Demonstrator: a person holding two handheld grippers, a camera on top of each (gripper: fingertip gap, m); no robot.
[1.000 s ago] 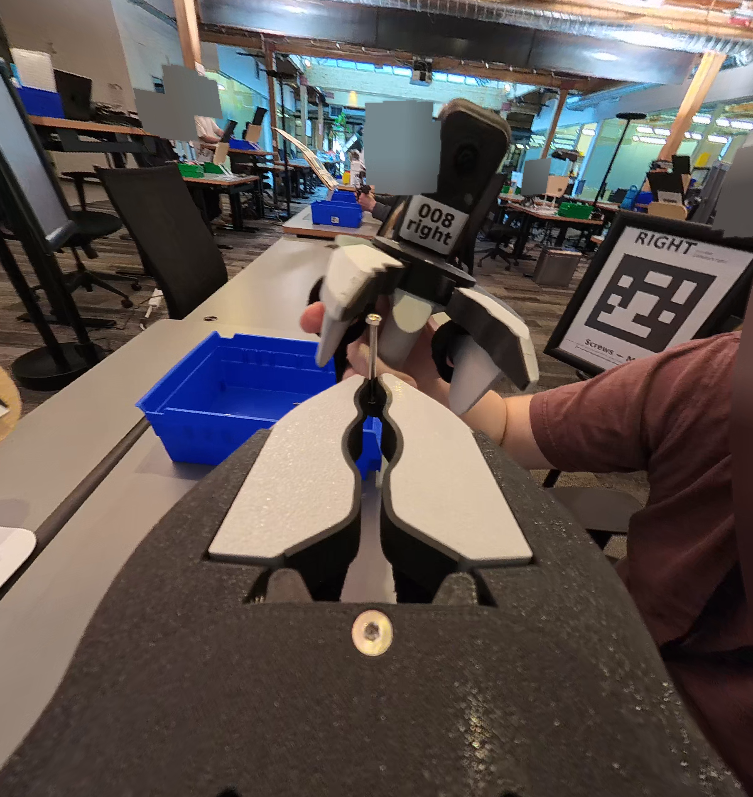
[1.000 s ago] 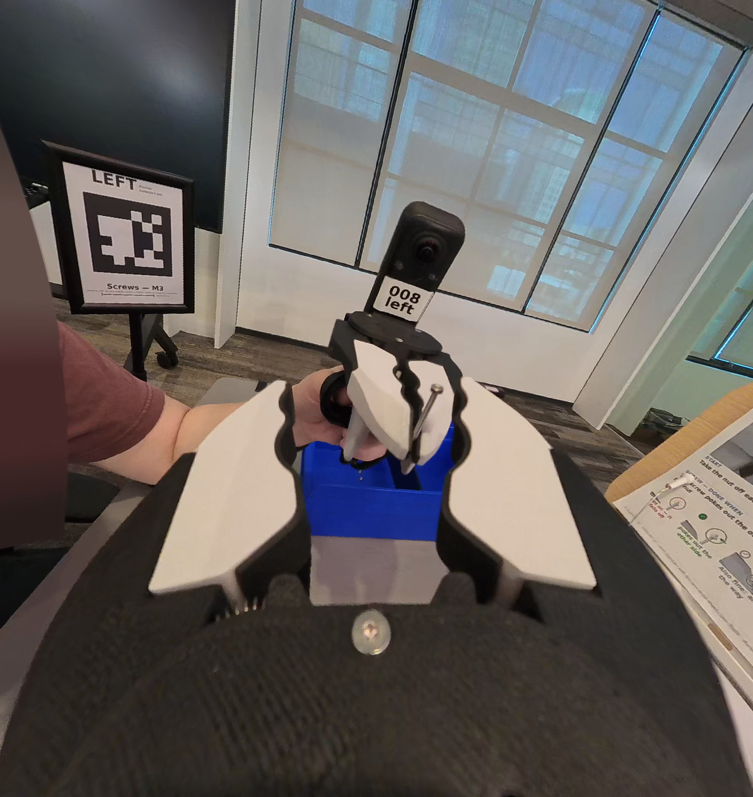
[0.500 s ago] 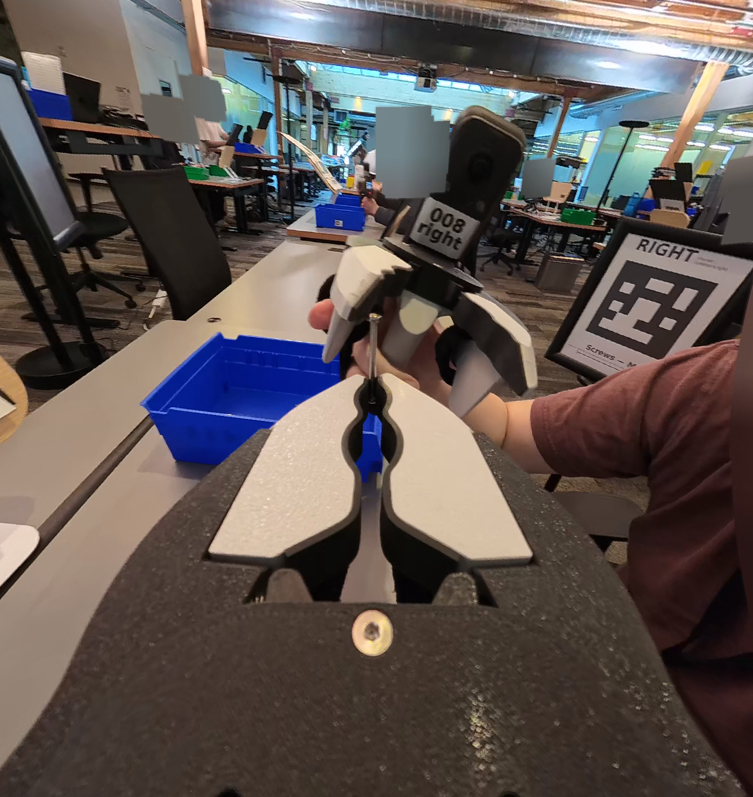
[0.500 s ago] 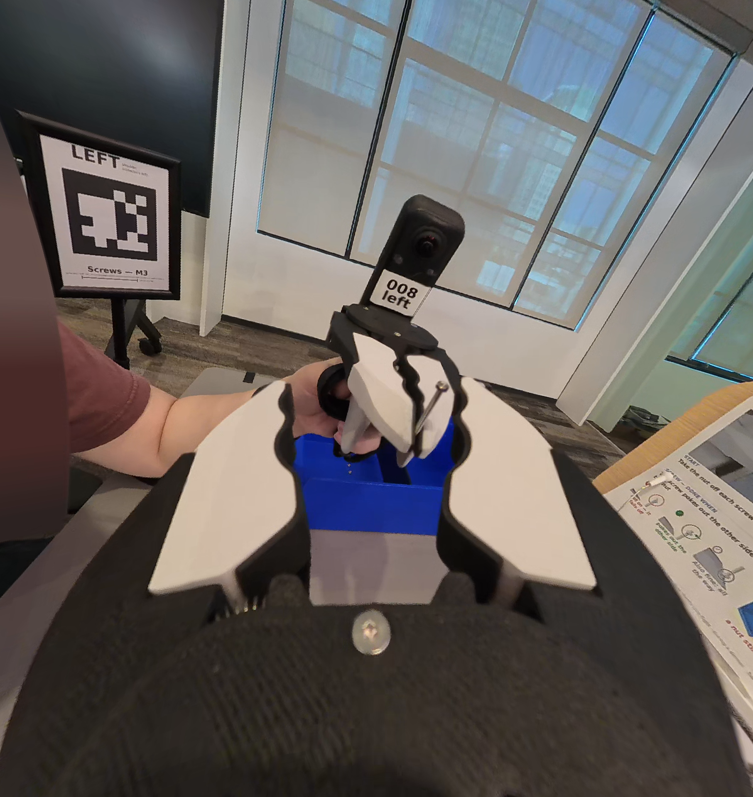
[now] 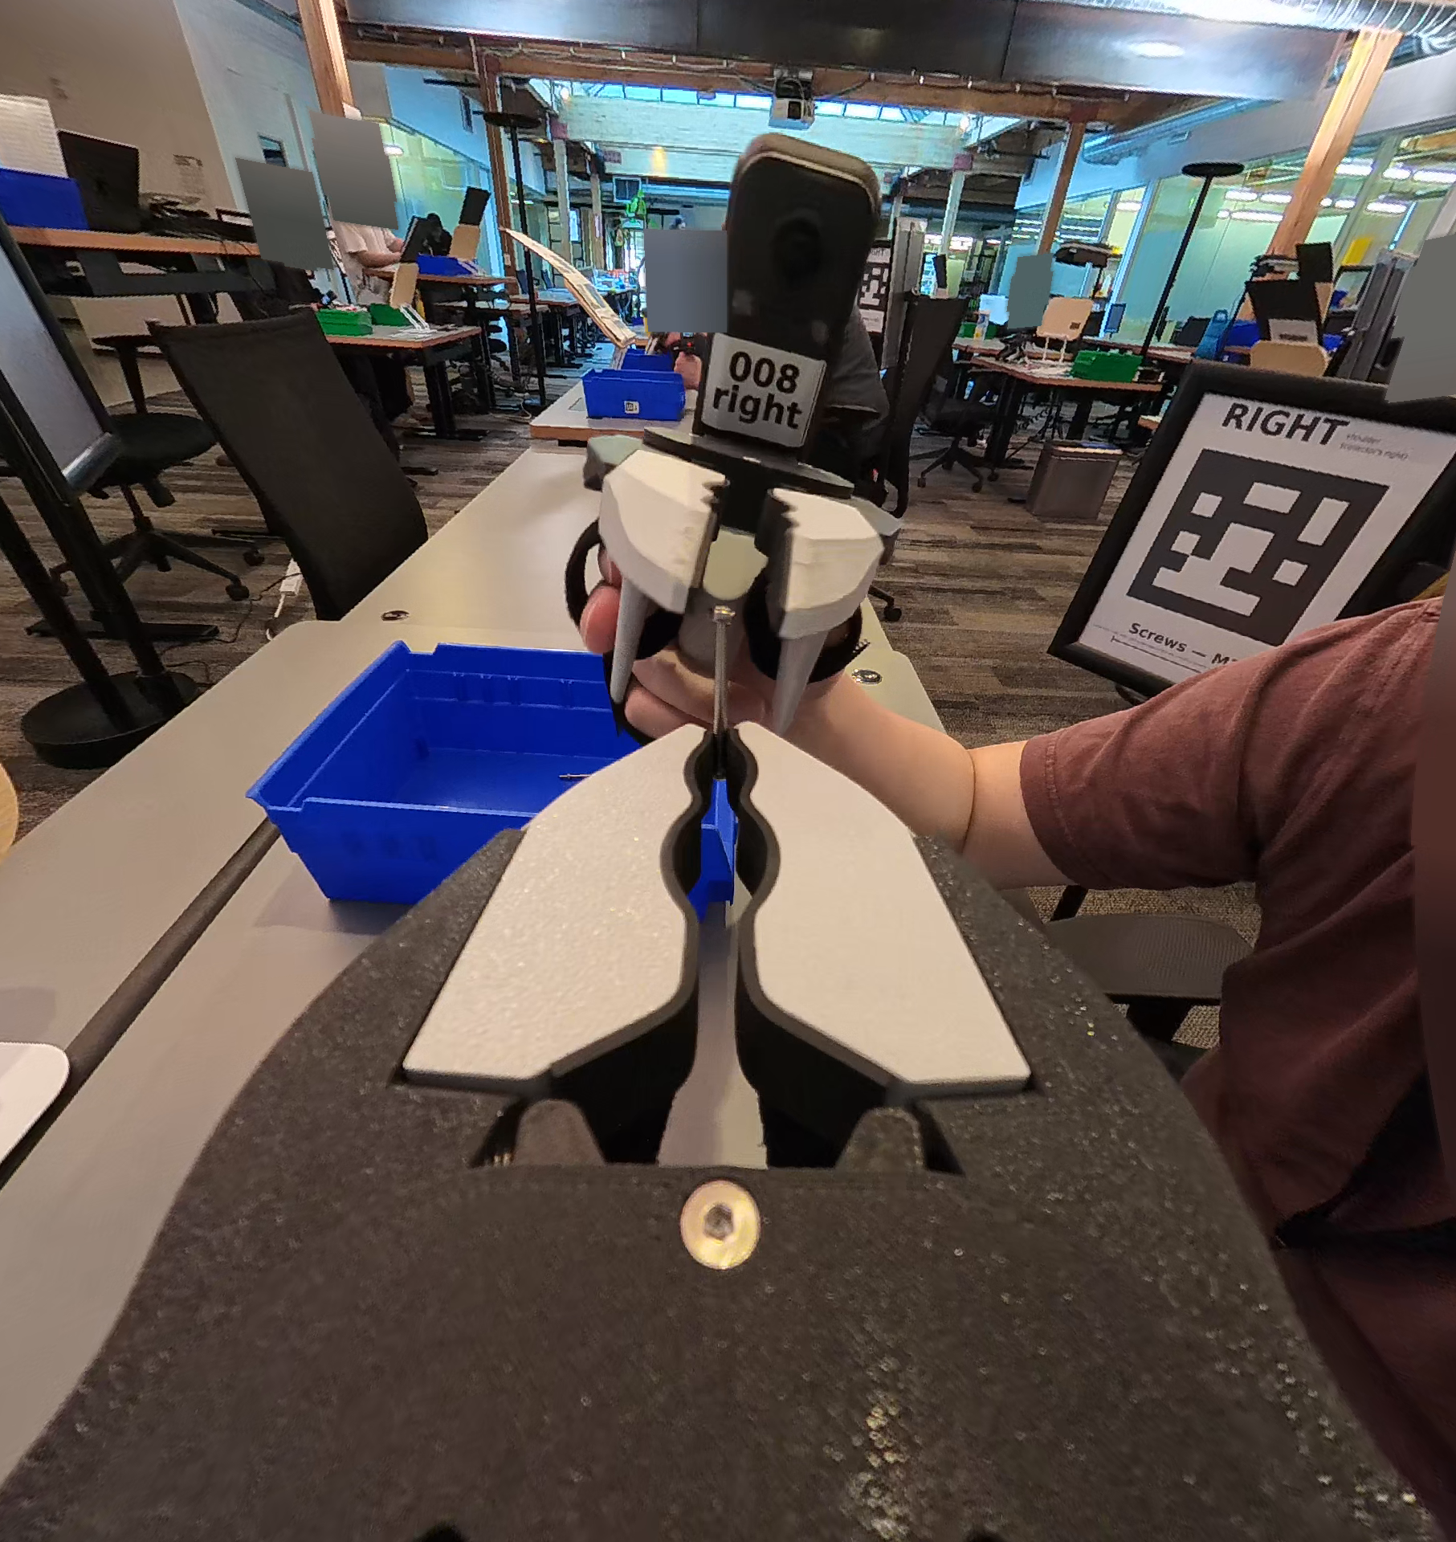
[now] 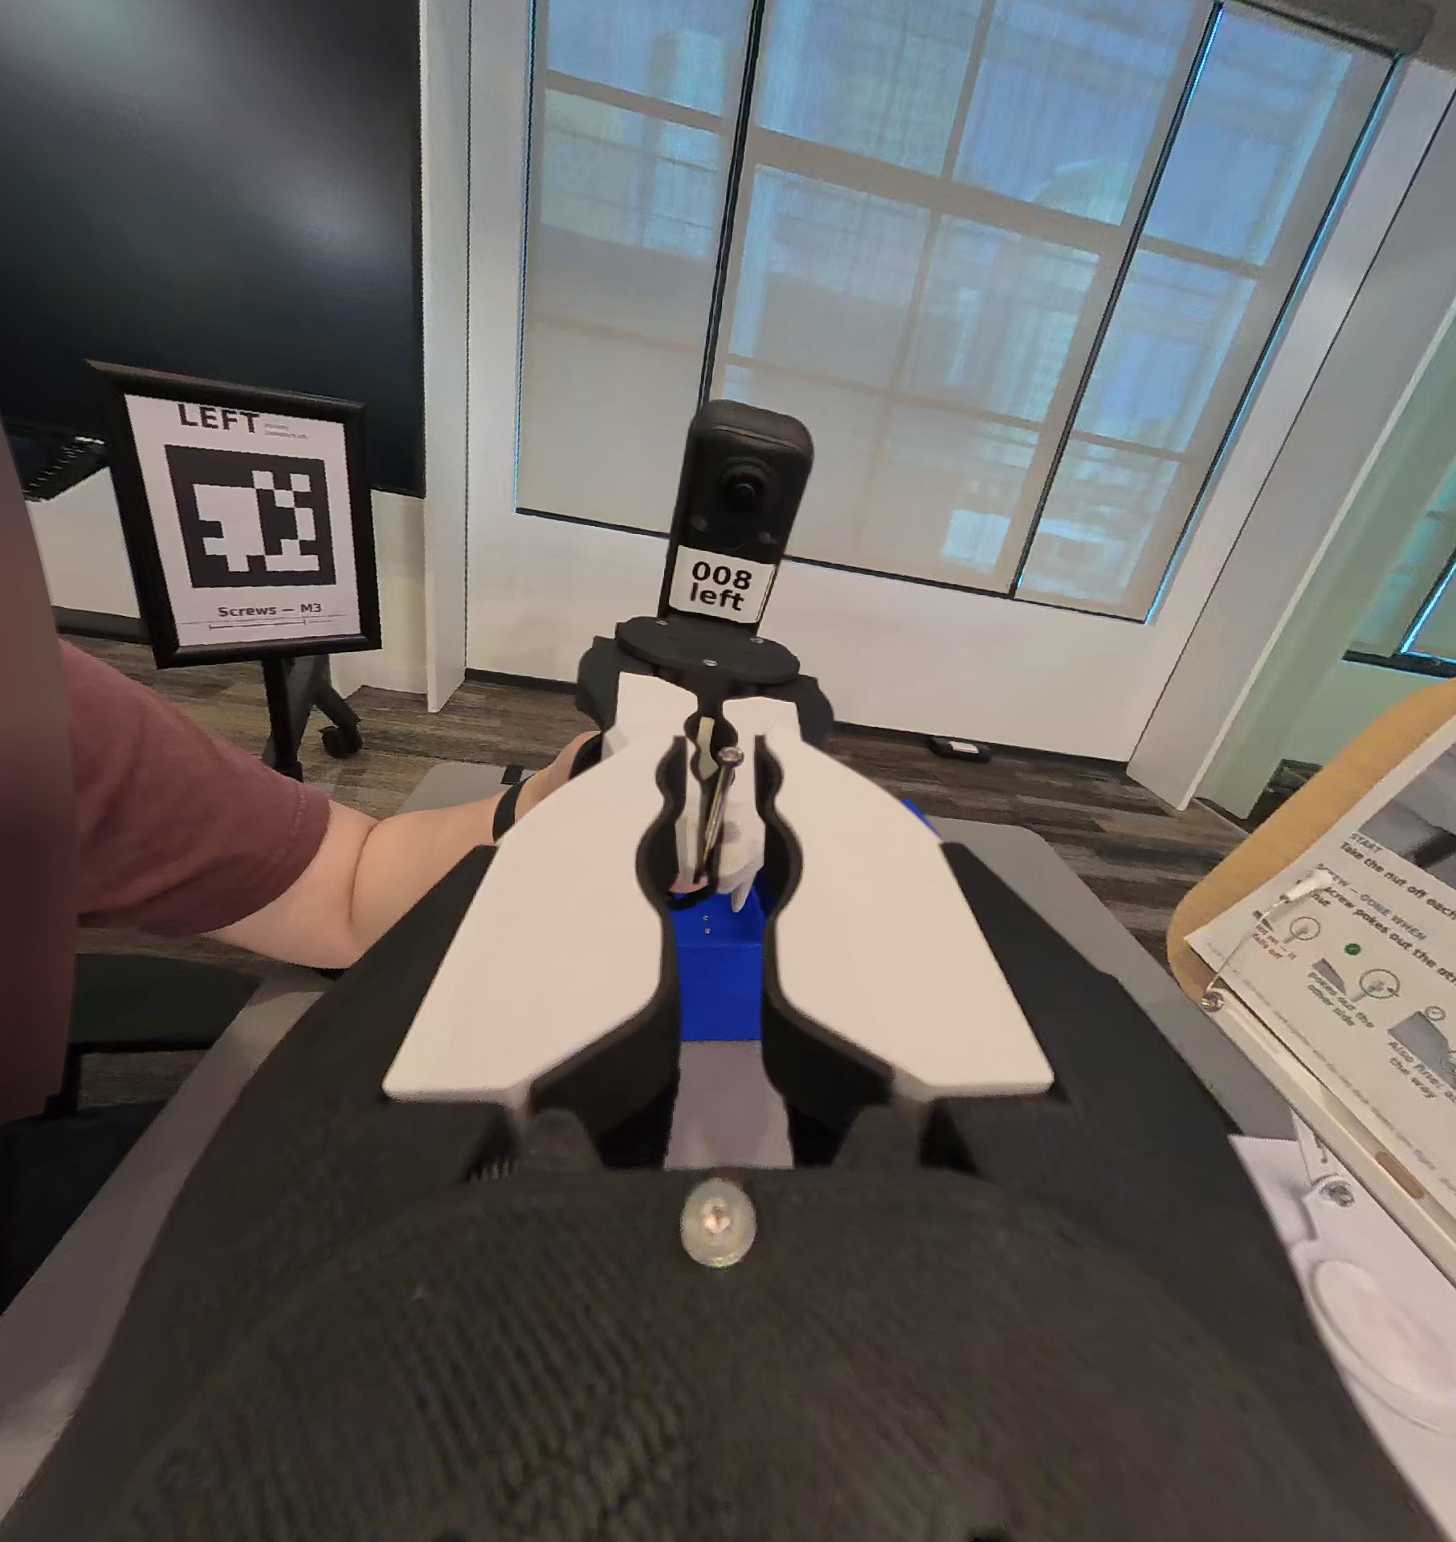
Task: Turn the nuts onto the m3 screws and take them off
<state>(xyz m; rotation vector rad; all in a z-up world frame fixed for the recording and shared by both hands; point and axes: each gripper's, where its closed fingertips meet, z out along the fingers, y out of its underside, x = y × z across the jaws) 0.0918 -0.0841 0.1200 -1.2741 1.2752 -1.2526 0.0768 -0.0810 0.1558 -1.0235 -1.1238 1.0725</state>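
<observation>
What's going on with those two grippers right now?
Left gripper shut on screw. Right gripper open, facing the screw. Blue bin beneath. Nothing blocking.

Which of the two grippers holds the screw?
The left gripper: its fingers are shut on the lower end of the screw. The right gripper is open, with its fingers apart on either side of the screw.

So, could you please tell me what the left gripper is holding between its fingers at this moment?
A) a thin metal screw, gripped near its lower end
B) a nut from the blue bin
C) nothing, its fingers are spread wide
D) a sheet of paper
A: in the left wrist view the left gripper has its fingers closed on a thin metal screw that sticks up from the tips, head uppermost, above the blue bin.
</observation>
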